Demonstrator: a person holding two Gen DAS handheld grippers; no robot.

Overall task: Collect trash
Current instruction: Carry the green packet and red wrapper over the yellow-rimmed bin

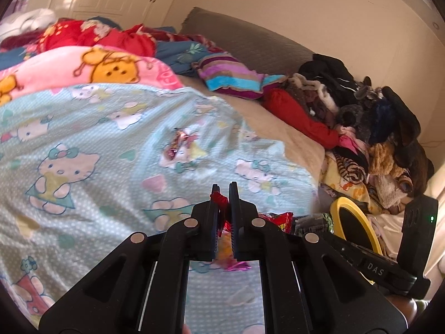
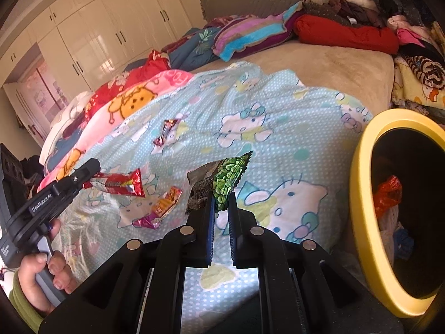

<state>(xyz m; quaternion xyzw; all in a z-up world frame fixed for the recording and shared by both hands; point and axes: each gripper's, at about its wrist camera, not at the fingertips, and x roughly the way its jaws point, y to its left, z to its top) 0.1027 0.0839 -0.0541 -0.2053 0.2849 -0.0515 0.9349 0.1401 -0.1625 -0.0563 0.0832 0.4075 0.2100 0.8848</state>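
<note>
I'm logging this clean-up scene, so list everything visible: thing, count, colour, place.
red wrapper: 1, red, held in left gripper.
green packet: 1, green and grey, held in right gripper.
loose wrappers: 2, pink-orange and dark pink, on the sheet.
sheet: 1, light blue cartoon print, across bed.
bin: 1, yellow rim, right of bed, trash inside.
clothes pile: 1, mixed, far right of bed.
wardrobe: 1, cream, behind.
left gripper: shut.
right gripper: shut.
hand: 1, on left gripper's handle.

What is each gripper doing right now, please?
Left gripper: shut on the red snack wrapper.
Right gripper: shut on the green snack packet.
</note>
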